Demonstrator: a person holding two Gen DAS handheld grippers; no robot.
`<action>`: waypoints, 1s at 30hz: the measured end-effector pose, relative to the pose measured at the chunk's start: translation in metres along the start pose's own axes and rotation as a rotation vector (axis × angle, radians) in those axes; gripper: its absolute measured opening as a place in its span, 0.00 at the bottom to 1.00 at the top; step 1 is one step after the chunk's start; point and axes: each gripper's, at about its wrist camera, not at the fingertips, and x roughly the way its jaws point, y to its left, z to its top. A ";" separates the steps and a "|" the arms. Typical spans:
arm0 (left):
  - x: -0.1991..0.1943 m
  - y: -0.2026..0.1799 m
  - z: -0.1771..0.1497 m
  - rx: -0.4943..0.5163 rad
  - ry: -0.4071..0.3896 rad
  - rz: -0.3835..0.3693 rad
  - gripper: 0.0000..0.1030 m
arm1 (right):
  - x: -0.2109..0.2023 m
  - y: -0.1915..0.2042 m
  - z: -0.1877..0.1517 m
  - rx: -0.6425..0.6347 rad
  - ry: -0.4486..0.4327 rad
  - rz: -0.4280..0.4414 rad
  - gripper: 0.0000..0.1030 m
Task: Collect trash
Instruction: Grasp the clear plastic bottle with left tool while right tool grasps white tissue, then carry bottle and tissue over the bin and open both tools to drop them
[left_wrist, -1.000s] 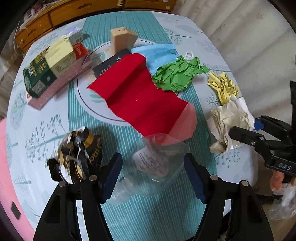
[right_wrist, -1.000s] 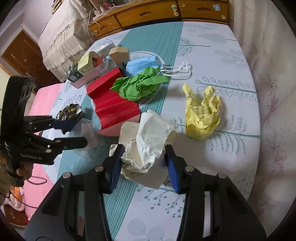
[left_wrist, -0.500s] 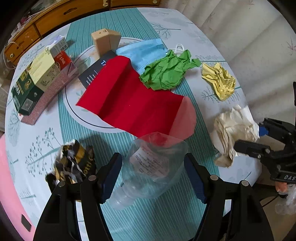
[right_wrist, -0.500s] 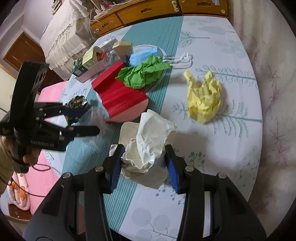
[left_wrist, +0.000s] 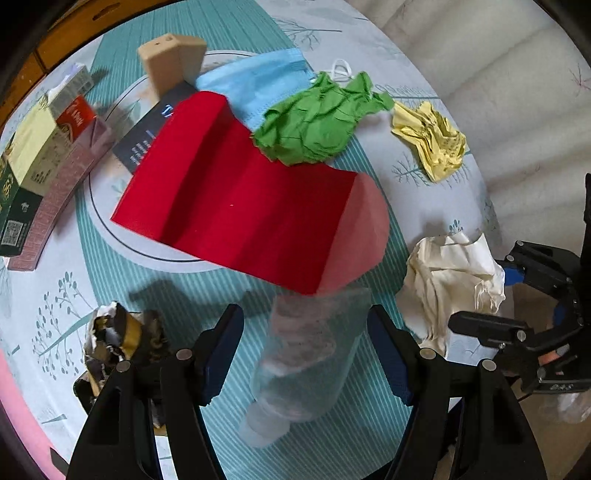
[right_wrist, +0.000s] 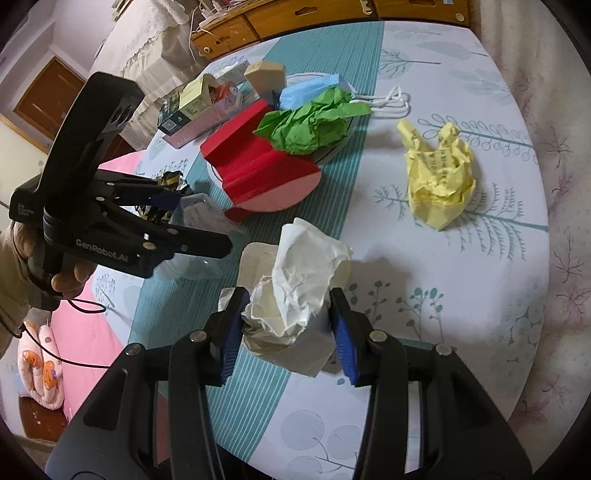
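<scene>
My left gripper (left_wrist: 306, 347) is shut on a crushed clear plastic bottle (left_wrist: 306, 354) and holds it above the table's near edge; it also shows in the right wrist view (right_wrist: 199, 218). My right gripper (right_wrist: 286, 325) is shut on a crumpled white paper wad (right_wrist: 299, 284), seen from the left wrist view (left_wrist: 450, 280) at the table's right edge. Loose on the table lie a crumpled yellow paper (right_wrist: 439, 184), a green paper (left_wrist: 317, 122), a folded red sheet (left_wrist: 251, 199), a blue face mask (left_wrist: 255, 85) and a crumpled black-and-gold wrapper (left_wrist: 118, 343).
Cartons (left_wrist: 33, 162) and a tan box (left_wrist: 170, 59) stand at the table's far left. The round table has a teal striped runner (right_wrist: 332, 51). A wooden dresser (right_wrist: 332, 14) stands behind. A pink mat (right_wrist: 81, 325) lies on the floor to the left.
Both grippers have risen and pulled back a little with their loads. The bottle now looks blurred from motion and tilts more upright in the left gripper.
</scene>
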 end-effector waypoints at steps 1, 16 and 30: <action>0.000 -0.003 -0.001 0.003 -0.004 0.008 0.68 | 0.000 0.000 0.000 -0.001 0.000 0.000 0.40; -0.019 -0.011 -0.058 -0.226 -0.082 0.028 0.37 | -0.007 0.006 -0.007 0.025 -0.014 -0.013 0.40; -0.080 -0.029 -0.162 -0.264 -0.199 0.014 0.29 | -0.058 0.076 -0.058 0.025 -0.144 -0.087 0.40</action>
